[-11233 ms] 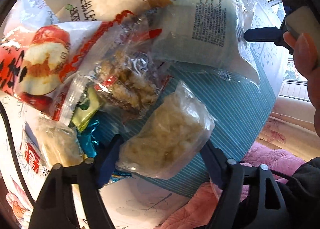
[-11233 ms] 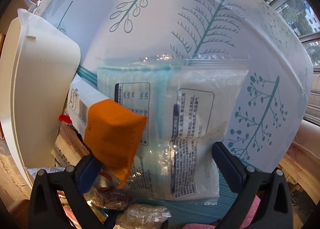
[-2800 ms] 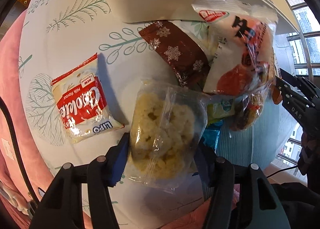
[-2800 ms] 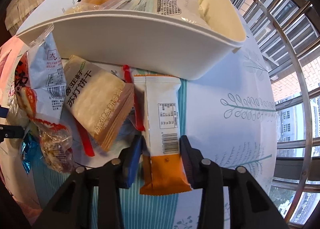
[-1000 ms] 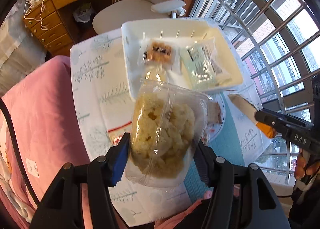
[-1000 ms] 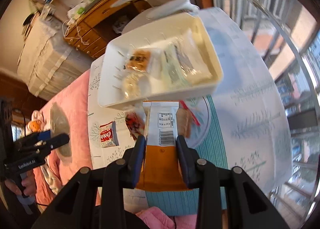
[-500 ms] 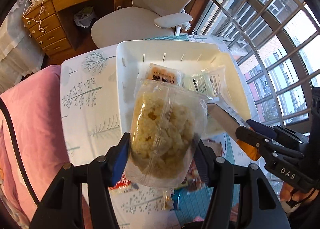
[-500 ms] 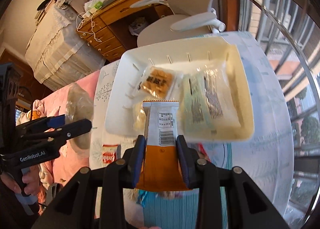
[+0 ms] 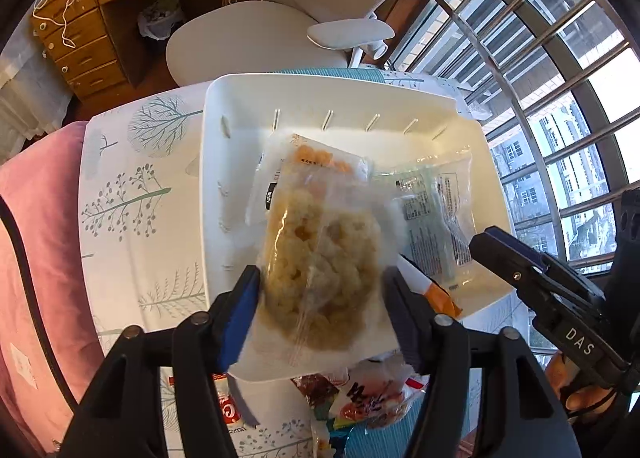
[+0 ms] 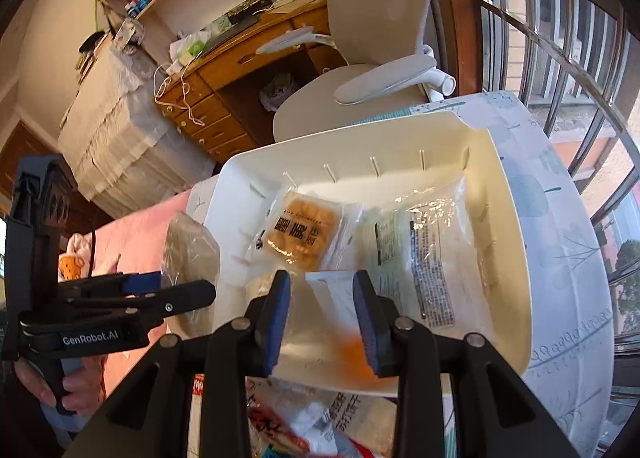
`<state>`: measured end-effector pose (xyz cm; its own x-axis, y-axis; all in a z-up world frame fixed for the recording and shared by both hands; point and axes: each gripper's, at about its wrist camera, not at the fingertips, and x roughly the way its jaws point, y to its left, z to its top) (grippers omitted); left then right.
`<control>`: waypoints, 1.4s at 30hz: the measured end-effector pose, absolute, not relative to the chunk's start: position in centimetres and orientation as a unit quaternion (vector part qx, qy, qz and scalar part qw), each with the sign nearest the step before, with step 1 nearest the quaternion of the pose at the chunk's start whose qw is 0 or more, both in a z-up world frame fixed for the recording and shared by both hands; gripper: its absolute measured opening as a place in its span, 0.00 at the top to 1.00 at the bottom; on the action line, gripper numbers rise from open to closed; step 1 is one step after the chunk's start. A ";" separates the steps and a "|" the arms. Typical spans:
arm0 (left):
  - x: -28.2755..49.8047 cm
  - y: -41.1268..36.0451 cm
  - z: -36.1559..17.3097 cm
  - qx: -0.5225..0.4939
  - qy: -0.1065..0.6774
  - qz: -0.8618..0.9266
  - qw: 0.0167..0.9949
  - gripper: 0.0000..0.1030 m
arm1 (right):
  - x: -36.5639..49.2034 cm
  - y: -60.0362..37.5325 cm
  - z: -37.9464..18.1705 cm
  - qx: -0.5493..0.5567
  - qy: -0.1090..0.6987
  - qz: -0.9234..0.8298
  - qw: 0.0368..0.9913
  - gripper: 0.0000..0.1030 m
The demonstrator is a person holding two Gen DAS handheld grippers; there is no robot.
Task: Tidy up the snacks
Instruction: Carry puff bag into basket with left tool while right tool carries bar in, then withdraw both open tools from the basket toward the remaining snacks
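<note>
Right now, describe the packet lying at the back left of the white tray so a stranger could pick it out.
Find the white tray on the tree-print tablecloth in front of the grey office chair. Inside it, toward the back left, lies the clear packet. Its golden-brown filling under dark printed characters separates it from the larger pale bag of fine print beside it.

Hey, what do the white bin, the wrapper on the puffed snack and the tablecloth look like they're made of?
Bin: likely rigid plastic, smooth and slightly glossy; moulded slots in its walls and soft window glare.
Snack wrapper: thin clear plastic film; the crumbly yellowish pieces show through, with creases and a back seam.
Tablecloth: white with printed trees; it lies smooth, so coated cloth or vinyl, but I cannot tell which.
</note>
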<state>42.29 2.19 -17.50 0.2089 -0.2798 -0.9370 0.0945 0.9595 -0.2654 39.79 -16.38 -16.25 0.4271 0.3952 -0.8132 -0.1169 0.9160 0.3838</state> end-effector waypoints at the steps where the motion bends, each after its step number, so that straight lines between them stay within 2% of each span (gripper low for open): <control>1: 42.3 2.2 -17.5 -0.077 0.617 -0.122 0.773 0.34 | 39.9 -16.6 -16.5 0.142 0.514 0.152 0.832 0.65; 3: 42.4 2.3 -17.4 -0.077 0.618 -0.121 0.773 0.31 | 40.1 -16.9 -17.0 0.150 0.518 0.148 0.829 0.60; 16: 39.4 4.6 -14.9 -0.062 0.610 -0.130 0.780 0.29 | 38.0 -17.2 -16.8 0.202 0.525 0.111 0.819 0.52; 26: 34.0 8.4 -11.4 -0.051 0.583 -0.167 0.793 0.25 | 30.7 -15.6 -13.8 0.231 0.492 0.045 0.838 0.44; 42: 27.4 13.4 -11.6 -0.035 0.595 -0.164 0.786 0.21 | 19.5 -11.5 -15.2 0.262 0.479 0.005 0.838 0.43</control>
